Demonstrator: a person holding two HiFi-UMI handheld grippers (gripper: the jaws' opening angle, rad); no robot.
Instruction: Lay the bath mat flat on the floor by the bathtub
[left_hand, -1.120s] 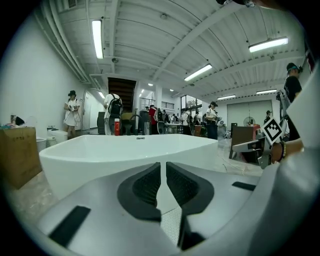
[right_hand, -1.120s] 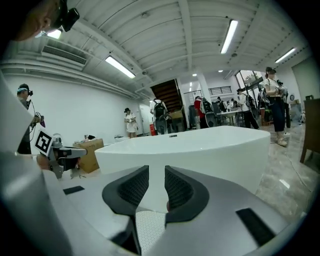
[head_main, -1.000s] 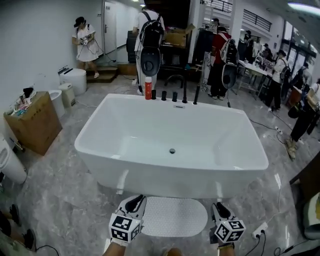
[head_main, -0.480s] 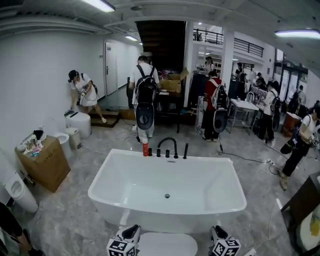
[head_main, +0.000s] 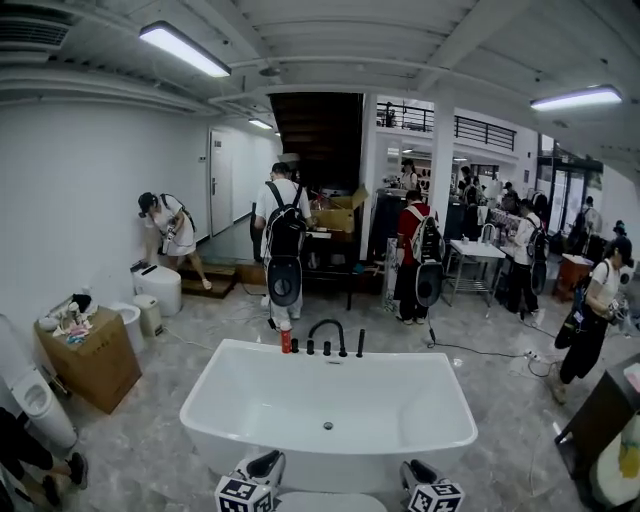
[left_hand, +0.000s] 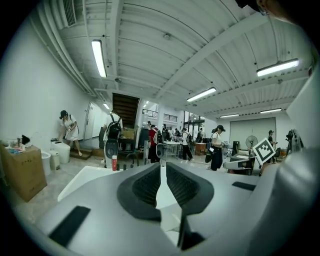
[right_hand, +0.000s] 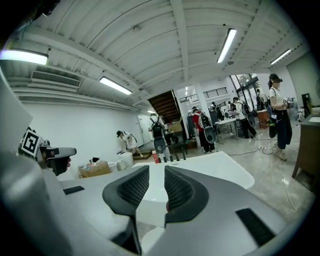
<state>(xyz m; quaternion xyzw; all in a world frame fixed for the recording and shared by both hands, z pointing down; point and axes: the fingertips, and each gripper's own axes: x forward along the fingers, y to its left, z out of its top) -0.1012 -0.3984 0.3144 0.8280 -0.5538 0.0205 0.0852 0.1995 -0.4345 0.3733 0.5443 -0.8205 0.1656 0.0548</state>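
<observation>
While the head view takes in the whole room, both grippers sit at its bottom edge: left hand-held gripper (head_main: 265, 464) and right hand-held gripper (head_main: 418, 472), marker cubes toward the camera. Mat (head_main: 330, 503): only a white sliver shows at the frame's lower edge. It lies between the two grippers, on the floor (head_main: 150, 440) just in front of the tub (head_main: 330, 410). Neither gripper touches it. Tub is white, with a black faucet (head_main: 325, 335) and a red bottle (head_main: 286, 340) at its far rim. Cardboard box (head_main: 95, 365) stands to the left, near the wall. Several people stand beyond the tub.

Left gripper view: left hand-held gripper (left_hand: 160, 169) released, pads a narrow slit apart, nothing between them. White shows past the slit. Tub (left_hand: 82, 179) ahead and to the left, bottle (left_hand: 114, 163) at its rim, box (left_hand: 22, 170) at far left.

Right gripper view: right hand-held gripper (right_hand: 156, 172) released, jaws apart with a clear gap and nothing in it. They have just eased a touch closer. Tub (right_hand: 220, 167) ahead and to the right, bottle (right_hand: 155, 158) at its far end, box (right_hand: 95, 170) off to the left. White patch low under the jaws; cannot tell whether mat or tub.
</observation>
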